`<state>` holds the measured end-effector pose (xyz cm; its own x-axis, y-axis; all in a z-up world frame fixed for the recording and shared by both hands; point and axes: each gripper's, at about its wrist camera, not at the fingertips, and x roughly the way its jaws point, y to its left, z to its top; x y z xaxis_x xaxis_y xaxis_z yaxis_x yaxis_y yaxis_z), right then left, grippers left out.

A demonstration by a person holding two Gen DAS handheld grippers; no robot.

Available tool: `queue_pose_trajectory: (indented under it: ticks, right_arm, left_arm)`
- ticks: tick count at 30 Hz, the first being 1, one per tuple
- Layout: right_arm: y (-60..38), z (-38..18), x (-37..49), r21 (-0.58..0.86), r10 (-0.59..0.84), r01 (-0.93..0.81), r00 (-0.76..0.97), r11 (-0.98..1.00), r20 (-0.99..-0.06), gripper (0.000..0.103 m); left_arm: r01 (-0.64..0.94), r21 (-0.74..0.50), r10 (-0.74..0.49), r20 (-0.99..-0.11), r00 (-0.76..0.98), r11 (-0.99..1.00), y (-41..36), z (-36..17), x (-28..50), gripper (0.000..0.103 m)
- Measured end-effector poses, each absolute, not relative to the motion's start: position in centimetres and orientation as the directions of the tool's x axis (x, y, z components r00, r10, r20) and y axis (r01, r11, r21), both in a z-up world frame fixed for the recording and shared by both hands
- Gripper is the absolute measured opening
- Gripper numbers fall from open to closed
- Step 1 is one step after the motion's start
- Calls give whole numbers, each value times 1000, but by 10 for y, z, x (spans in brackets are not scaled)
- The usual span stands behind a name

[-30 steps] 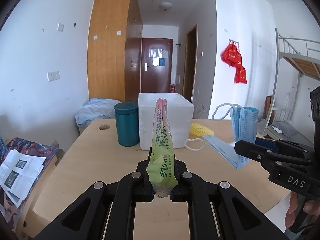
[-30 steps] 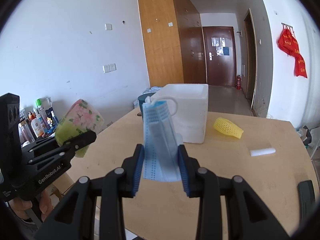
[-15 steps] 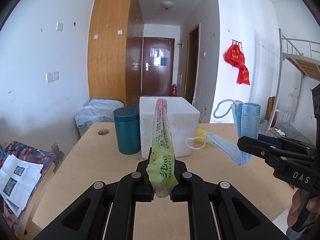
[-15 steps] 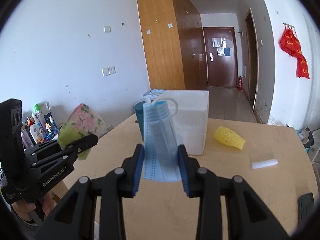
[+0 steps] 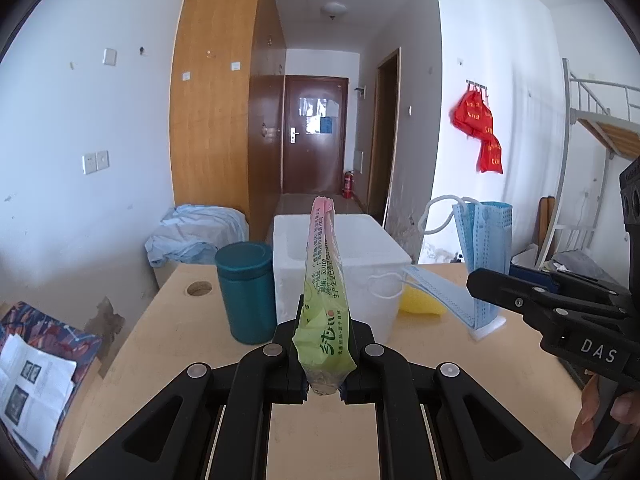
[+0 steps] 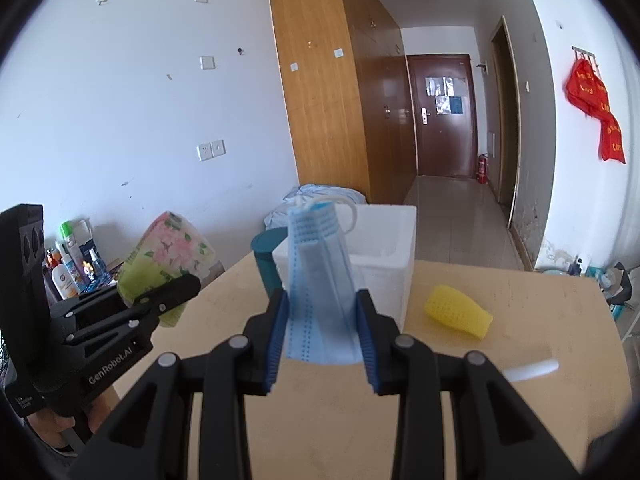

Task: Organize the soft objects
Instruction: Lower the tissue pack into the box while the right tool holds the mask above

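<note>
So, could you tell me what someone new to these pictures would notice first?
Probably the two held things: the left gripper is shut on a green and pink tissue pack standing up in the middle of its view, and the right gripper is shut on a bundle of blue masks. Behind both, a white foam box sits on the table beside a teal canister.

Both wrist views toward foam box
</note>
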<state>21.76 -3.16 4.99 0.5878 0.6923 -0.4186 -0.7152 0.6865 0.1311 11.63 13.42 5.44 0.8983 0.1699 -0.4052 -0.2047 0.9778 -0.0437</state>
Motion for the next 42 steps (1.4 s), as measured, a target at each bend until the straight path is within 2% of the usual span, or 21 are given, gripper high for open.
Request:
queue_pose_trajectory:
  ticks: [14,25,34,42]
  right_arm:
    - [-5,62,266,121,697,-726,578,676,-424,38]
    - [9,80,296,101,697,-725,600,681,-393,38]
    - [27,55,338,129,678,-711,576,691,-456,38]
    - [23,52,345,135,676,-709,571,692,-466,38]
  left_arm:
    - [-205,-34,173,-413,894,978,148,67,181,10]
    - [-192,-25,166,-402,901,981,158,80,225,10]
    - [-179,-27,145,-476,867,983,172,57,275,10]
    - [-147,-36,111,-494,862,988,167,49,299,10]
